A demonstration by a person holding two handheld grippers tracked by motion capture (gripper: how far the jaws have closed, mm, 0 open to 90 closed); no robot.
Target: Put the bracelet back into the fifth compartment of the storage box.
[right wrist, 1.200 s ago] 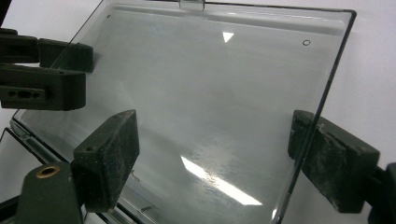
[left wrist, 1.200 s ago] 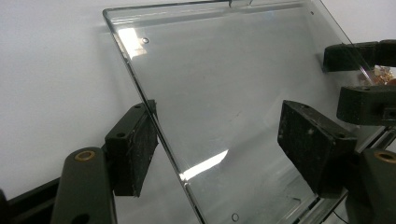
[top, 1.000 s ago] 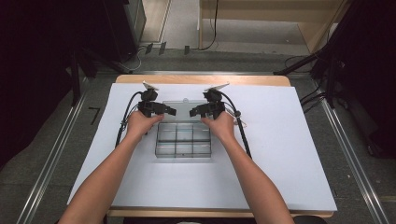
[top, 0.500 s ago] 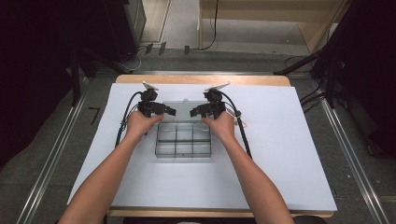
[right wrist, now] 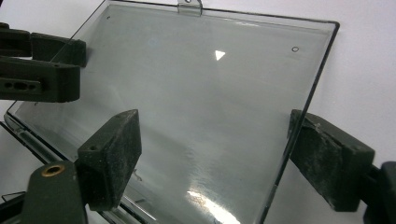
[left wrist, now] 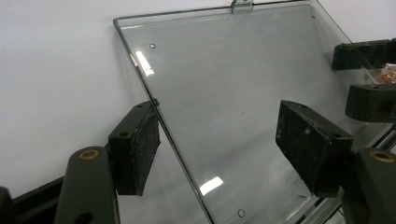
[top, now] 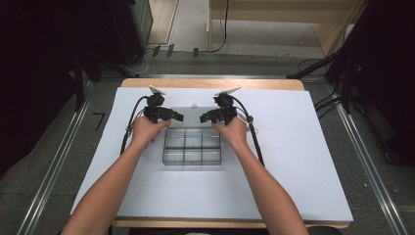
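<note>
Nothing has moved since before: my left claw [left wrist: 219, 154] and right claw [right wrist: 215, 158] gape, straddling the side edges of the clear lid [top: 193, 116]. It lies flat behind the compartment box [top: 192, 146], fully swung back; closing remains

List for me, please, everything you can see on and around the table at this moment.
Compartment box: one, clear plastic, middle of the sheet, between the hands.
Lid: one, clear, hinged open and lying away from the person; a small latch tab on its far edge.
Sheet: one, white, covering the table.
Table: one, wooden, edge showing at the far side.
Left gripper: one, black, jaws open astride the lid's left edge.
Right gripper: one, black, jaws open astride the lid's right edge.
Forearms: two, bare, coming in from the near side.
</note>
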